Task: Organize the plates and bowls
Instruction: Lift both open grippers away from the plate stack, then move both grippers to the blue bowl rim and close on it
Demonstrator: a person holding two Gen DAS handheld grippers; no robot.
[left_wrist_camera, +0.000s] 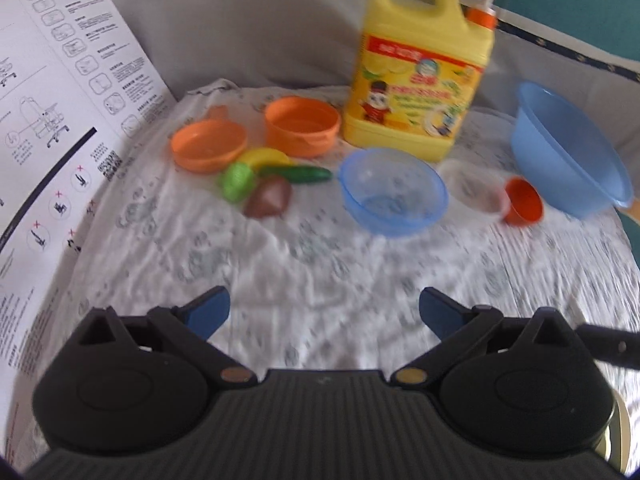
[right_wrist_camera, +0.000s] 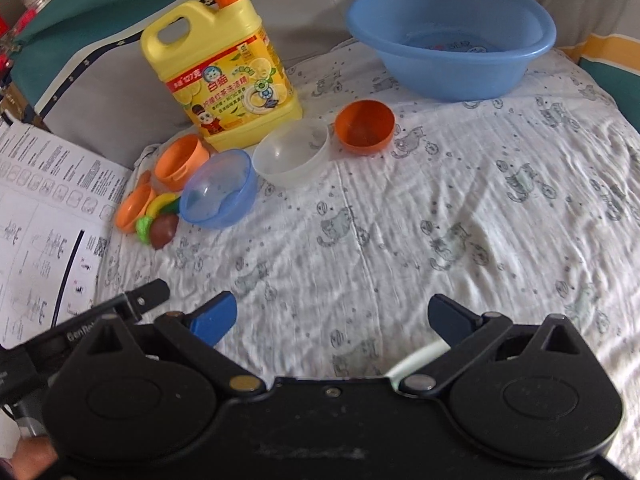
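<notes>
A small blue bowl [left_wrist_camera: 394, 192] [right_wrist_camera: 219, 189], a clear white bowl [left_wrist_camera: 472, 188] [right_wrist_camera: 292, 158] and a dark orange bowl [left_wrist_camera: 523, 202] [right_wrist_camera: 365, 127] sit in a row on the white cat-print cloth. An orange plate [left_wrist_camera: 208, 146] [right_wrist_camera: 132, 208] and an orange pot [left_wrist_camera: 302, 125] [right_wrist_camera: 180, 158] sit to the left. A large blue basin [left_wrist_camera: 568, 152] [right_wrist_camera: 450, 36] stands at the far right. My left gripper [left_wrist_camera: 324, 312] and right gripper [right_wrist_camera: 332, 320] are both open and empty, well short of the bowls.
A yellow detergent jug [left_wrist_camera: 420, 68] [right_wrist_camera: 224, 80] stands behind the bowls. Toy food lies by the plate: banana [left_wrist_camera: 266, 157], green piece [left_wrist_camera: 237, 181], cucumber [left_wrist_camera: 300, 173], brown piece [left_wrist_camera: 269, 197]. A printed instruction sheet [left_wrist_camera: 52, 120] [right_wrist_camera: 44, 216] lies at the left.
</notes>
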